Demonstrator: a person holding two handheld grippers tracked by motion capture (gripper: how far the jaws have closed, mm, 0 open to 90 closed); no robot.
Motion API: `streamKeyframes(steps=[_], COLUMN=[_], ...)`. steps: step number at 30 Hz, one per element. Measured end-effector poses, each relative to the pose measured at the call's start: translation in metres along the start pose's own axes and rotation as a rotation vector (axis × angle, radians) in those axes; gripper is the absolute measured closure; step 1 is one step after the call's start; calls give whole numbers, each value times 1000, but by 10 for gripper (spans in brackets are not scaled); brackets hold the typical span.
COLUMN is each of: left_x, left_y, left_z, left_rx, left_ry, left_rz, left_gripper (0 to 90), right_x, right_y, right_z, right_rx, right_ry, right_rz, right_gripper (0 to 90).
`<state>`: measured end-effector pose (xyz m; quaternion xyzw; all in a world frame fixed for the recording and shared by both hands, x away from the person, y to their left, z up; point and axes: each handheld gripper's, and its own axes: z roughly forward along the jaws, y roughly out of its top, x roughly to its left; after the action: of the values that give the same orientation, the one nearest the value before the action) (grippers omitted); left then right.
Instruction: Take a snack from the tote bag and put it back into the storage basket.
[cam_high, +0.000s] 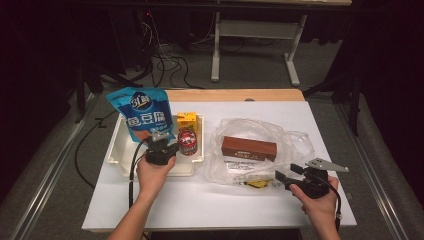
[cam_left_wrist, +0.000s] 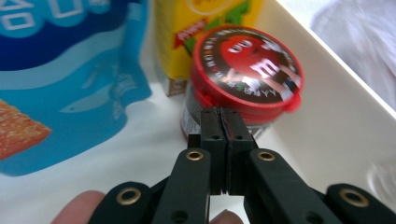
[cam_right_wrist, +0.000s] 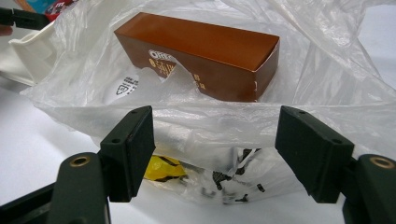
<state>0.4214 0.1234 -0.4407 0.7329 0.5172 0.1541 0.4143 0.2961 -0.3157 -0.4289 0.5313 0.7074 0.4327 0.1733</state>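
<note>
Left gripper (cam_left_wrist: 223, 122) fingers pressed together, empty, by the candy tub (cam_left_wrist: 246, 70) (red-lidded); right gripper (cam_right_wrist: 215, 154) fingers wide, empty.

A: Where does the high view look from?
B: Above the near edge, forward and down over the whole surface (cam_high: 200, 195).
A: The others?
B: Each rides its tool, close and low. The left faces the white tray (cam_left_wrist: 327, 116); the right faces the plastic bag (cam_right_wrist: 327, 60), and shares that tray (cam_right_wrist: 28, 56).

Yellow carton (cam_high: 187, 120) — blue pouch (cam_high: 142, 113) — in tray (cam_high: 116, 150).
</note>
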Motion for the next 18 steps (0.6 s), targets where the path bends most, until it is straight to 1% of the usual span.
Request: streamKeyframes(steps=[1, 3, 5, 7, 8, 9, 11, 13, 14, 15, 16, 17, 18], left_x=[1, 3, 4, 7, 10, 12, 15, 14, 12, 10, 9, 7, 6], left_y=[1, 3, 2, 1, 0, 0, 1, 3, 4, 6, 7, 7, 8], left_z=[2, 4, 4, 2, 2, 2, 5, 7, 8, 10, 11, 12, 12], left_rx=[3, 5, 3, -7, -10, -11, -16, -18, -19, -20, -19, -21, -18], left_ry=[-4, -31, -18, -6, 11, 20, 11, 8, 4, 4, 10, 3, -1], left_rz=[-11, -32, -33, -53, -63, -77, -112, -112, -113, -118, -107, -109, -110], left_gripper=[891, 889, 868, 864, 865, 868, 868, 868, 869, 876, 889, 889, 888], right_x=[0, 0, -1, -2, -1, -1, -2, -1, -1, 0, -1, -1, -1], right_y=[0, 0, 0, 0, 1, 1, 3, 4, 5, 6, 6, 7, 8], right_z=[0, -1, -1, -1, -2, -3, -5, -7, -8, -9, -9, -8, -8], right_rx=[1, 0, -1, -4, -9, -16, -28, -49, -61, -64, -71, -72, -71], right_ry=[-2, -3, -3, -5, -7, -12, -3, 10, 14, 15, 10, -2, -13], right_rz=[0, 1, -2, -3, 1, -5, -12, -6, -13, -8, -8, -7, -9], right_gripper=[293, 293, 294, 299, 309, 325, 373, 463, 497, 531, 556, 581, 630])
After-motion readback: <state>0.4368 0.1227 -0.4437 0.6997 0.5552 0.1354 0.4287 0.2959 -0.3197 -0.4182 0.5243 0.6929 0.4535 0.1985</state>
